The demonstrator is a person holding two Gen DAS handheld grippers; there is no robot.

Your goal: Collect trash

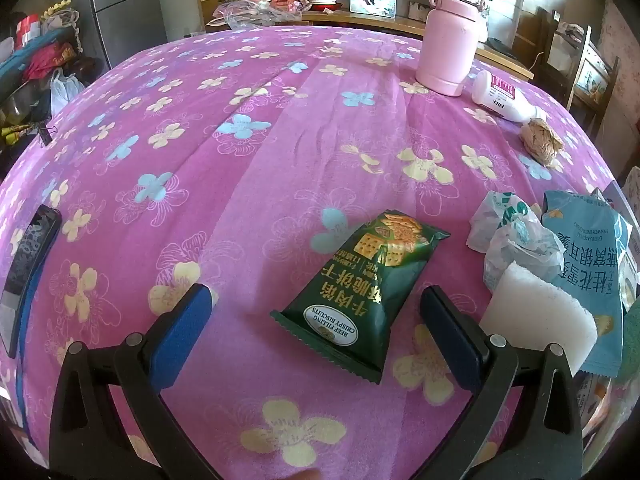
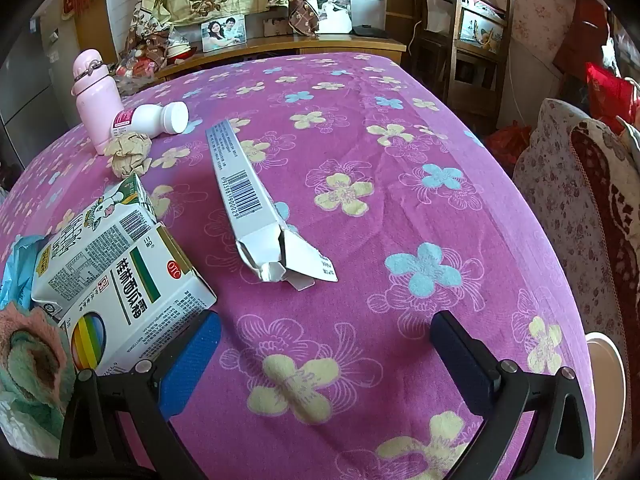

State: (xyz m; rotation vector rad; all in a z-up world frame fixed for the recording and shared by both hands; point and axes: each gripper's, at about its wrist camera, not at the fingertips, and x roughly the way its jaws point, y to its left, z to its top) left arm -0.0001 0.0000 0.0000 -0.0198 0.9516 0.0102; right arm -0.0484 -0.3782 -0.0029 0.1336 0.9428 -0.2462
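Over the near edge of the pink flowered tablecloth [image 1: 248,168], the left gripper [image 1: 316,304] is being held low and pointed across the table, its blue-padded jaws spread wide and gripping nothing. A green foil biscuit packet [image 1: 360,292] is lying flat on the cloth between the two fingers, its sawtooth end reaching back toward the gripper, touched by neither pad. Just beside the right-hand finger a white foam block [image 1: 540,320] is being overlapped by a light blue snack bag [image 1: 592,280], with a crumpled white-and-green plastic wrapper [image 1: 516,240] behind it. Farther toward the far right corner, a ball of crumpled brown paper [image 1: 540,140], a white plastic bottle lying on its side [image 1: 504,94] and an upright pink flask [image 1: 448,36] are being carried by the cloth.

The right gripper [image 2: 326,332] is likewise being held low over the near edge, its jaws wide apart and holding nothing. A long flattened white carton with a barcode [image 2: 248,196] is lying ahead of it, its torn end nearest the gripper but well apart from both fingers. A white medicine box [image 2: 132,280] is resting just beside the left-hand finger, leaning on a white milk carton [image 2: 96,220].
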